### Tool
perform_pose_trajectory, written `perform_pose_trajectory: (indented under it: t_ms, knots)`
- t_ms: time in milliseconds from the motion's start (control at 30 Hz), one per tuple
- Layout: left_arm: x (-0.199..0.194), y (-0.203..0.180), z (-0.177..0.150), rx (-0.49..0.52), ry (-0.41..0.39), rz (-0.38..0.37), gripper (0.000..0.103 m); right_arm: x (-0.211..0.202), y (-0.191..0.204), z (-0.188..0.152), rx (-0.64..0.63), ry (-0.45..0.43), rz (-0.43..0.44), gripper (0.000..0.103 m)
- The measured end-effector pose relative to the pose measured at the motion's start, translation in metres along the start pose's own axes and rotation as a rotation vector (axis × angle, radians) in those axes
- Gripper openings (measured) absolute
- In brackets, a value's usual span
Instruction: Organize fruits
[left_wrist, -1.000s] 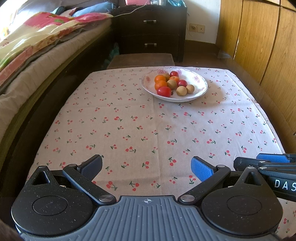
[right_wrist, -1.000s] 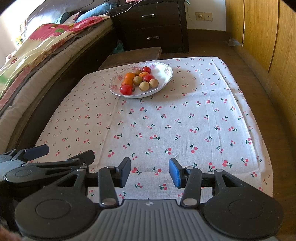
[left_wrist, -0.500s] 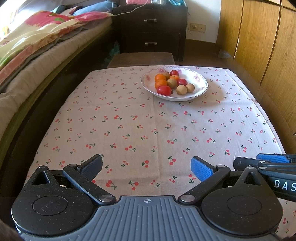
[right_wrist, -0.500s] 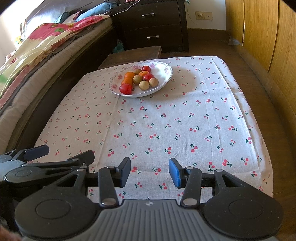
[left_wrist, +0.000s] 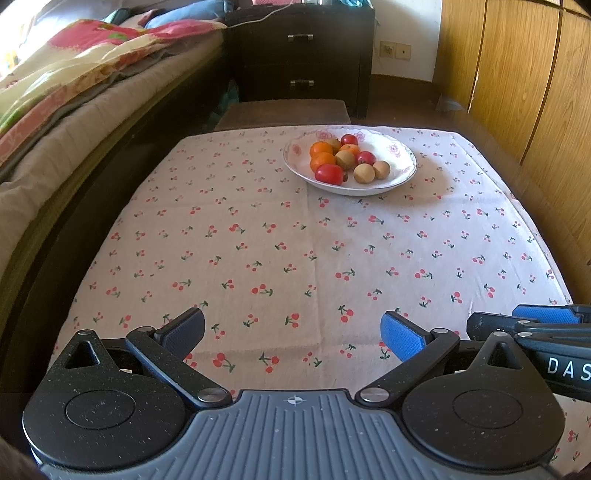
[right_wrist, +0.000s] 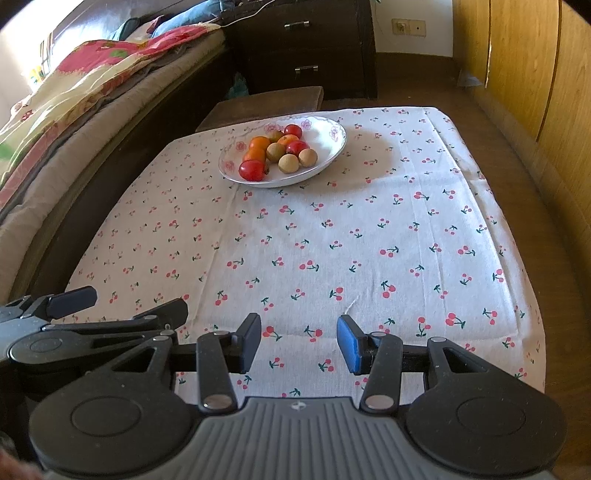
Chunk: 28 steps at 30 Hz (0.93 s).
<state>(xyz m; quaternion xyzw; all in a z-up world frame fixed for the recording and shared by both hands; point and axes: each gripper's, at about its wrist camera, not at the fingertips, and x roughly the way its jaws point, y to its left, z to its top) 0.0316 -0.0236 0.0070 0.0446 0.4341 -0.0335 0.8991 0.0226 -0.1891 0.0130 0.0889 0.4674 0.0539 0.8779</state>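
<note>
**Q:** so where's everything sitting right now?

**A:** All the fruit is piled in a white bowl (left_wrist: 400, 173) with a pink flower pattern on the rim, up near the far edge of the desk (left_wrist: 258, 240), a bit toward the far right corner as my left camera sees it. In it I count a few oranges (left_wrist: 320, 149), some red tomatoes (left_wrist: 328, 174) and some tan round fruits (left_wrist: 364, 173), all bunched together and touching. The desk has a white cloth with little cherry prints.

**Q:** and your grippers?

**A:** Both hover low over the near edge, well apart from the bowl. My left gripper (left_wrist: 293, 334) is spread wide, nothing between the pads, just cherry cloth. My right gripper (right_wrist: 299, 341) is parted too, though narrower, also holding nothing. They're side by side: the right one pokes into the left camera's right side (left_wrist: 532, 325), and the left one shows at the left of the right camera (right_wrist: 92, 325).

**Q:** anything else around?

**A:** A bed (left_wrist: 74, 92) with a flowery blanket runs along the desk's left edge, a dark dresser (left_wrist: 299, 55) stands beyond the far edge, and wooden wardrobe doors (left_wrist: 517, 74) line the right.
</note>
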Motion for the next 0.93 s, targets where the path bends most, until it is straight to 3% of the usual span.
perform_pose_trajectory:
  t_ms: [933]
  knots:
    - [-0.0001, 0.0049, -0.0047, -0.009, 0.022, 0.003, 0.102, 0.0027, 0.0041, -0.0008, -0.015, 0.022, 0.002, 0.046]
